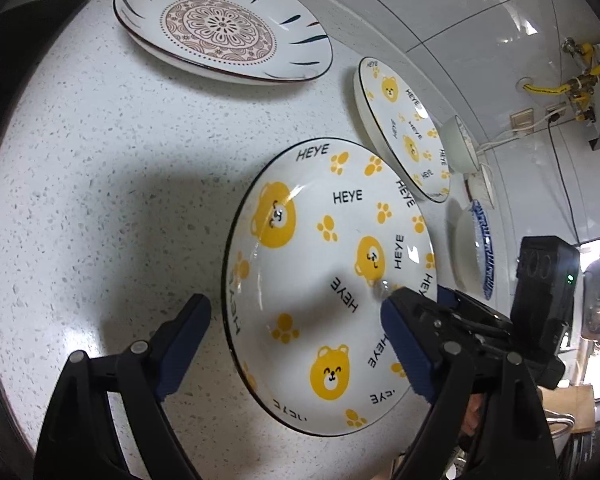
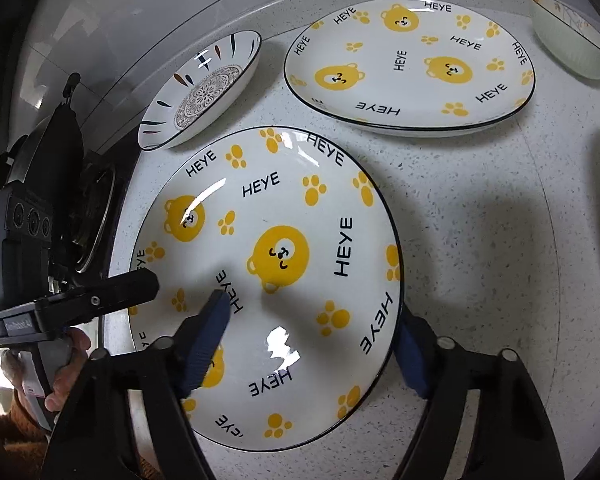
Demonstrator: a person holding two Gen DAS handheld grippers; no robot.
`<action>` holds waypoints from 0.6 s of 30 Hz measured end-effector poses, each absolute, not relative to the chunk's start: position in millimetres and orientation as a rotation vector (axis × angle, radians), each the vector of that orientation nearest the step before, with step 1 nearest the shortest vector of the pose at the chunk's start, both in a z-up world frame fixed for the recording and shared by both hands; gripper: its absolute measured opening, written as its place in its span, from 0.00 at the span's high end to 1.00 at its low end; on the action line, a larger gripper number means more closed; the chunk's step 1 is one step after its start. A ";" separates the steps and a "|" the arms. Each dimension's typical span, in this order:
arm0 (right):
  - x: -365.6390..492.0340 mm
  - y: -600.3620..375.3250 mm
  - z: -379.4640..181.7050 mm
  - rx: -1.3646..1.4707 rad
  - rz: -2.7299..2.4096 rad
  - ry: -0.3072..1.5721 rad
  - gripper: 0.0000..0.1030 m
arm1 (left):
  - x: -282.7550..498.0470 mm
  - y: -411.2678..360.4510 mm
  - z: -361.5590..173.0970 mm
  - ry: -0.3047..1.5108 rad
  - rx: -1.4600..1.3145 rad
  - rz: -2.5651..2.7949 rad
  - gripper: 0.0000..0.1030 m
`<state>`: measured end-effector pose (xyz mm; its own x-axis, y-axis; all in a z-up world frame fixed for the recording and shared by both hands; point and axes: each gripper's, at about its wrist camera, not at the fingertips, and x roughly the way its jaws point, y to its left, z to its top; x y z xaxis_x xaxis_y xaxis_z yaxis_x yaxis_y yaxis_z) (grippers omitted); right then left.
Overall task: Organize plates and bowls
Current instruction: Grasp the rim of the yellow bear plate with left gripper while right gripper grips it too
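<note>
- No stack is seen yet; the dishes are spread out on the counter point(image 2: 480, 240), so most of the job looks left.
- The near bear plate point(image 2: 268, 280) fills the middle of both views. It is white with yellow bears.
- The right gripper point(image 2: 312, 344) is open, one finger over the plate, one past its rim.
- The left gripper point(image 1: 296, 344) is open too.
- A second bear plate point(image 2: 412, 68), a flower plate point(image 1: 220, 24) and a bowl point(image 2: 572, 40) are seen farther up.

The near bear plate point(image 2: 266, 280) lies on the surface point(image 2: 480, 240) toward its front edge. Behind it, a second bear plate point(image 2: 410, 66) sits near the back edge, with the flower plate point(image 2: 202, 92) to its left and a bowl point(image 2: 572, 36) to its right.
</note>
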<state>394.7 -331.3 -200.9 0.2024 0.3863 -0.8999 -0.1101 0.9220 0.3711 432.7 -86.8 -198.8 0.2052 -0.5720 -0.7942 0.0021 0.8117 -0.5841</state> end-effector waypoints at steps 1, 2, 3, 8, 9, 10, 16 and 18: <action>394.1 -333.8 -201.5 0.249 0.351 1.326 0.39 | 433.8 -85.4 -199.3 1.322 -0.521 -0.447 0.16; 394.2 -336.2 -201.8 0.258 0.350 1.326 0.42 | 436.0 -83.8 -200.0 1.331 -0.529 -0.464 0.16; 395.0 -338.8 -202.0 0.266 0.351 1.326 0.47 | 436.4 -81.4 -200.0 1.336 -0.550 -0.474 0.16; 398.3 -351.2 -204.5 0.292 0.368 1.335 0.62 | 440.2 -69.2 -202.1 1.372 -0.649 -0.496 0.23; 398.4 -352.5 -205.0 0.296 0.373 1.335 0.64 | 440.6 -68.5 -202.7 1.378 -0.648 -0.491 0.37; 398.3 -355.2 -205.6 0.299 0.379 1.335 0.67 | 440.5 -67.3 -204.3 1.388 -0.649 -0.491 0.44; 399.2 -365.9 -208.9 0.345 0.421 1.339 0.73 | 436.1 -52.8 -214.8 1.416 -0.664 -0.407 0.82; 399.9 -368.4 -210.3 0.362 0.442 1.340 0.74 | 434.7 -46.6 -219.3 1.422 -0.687 -0.390 0.91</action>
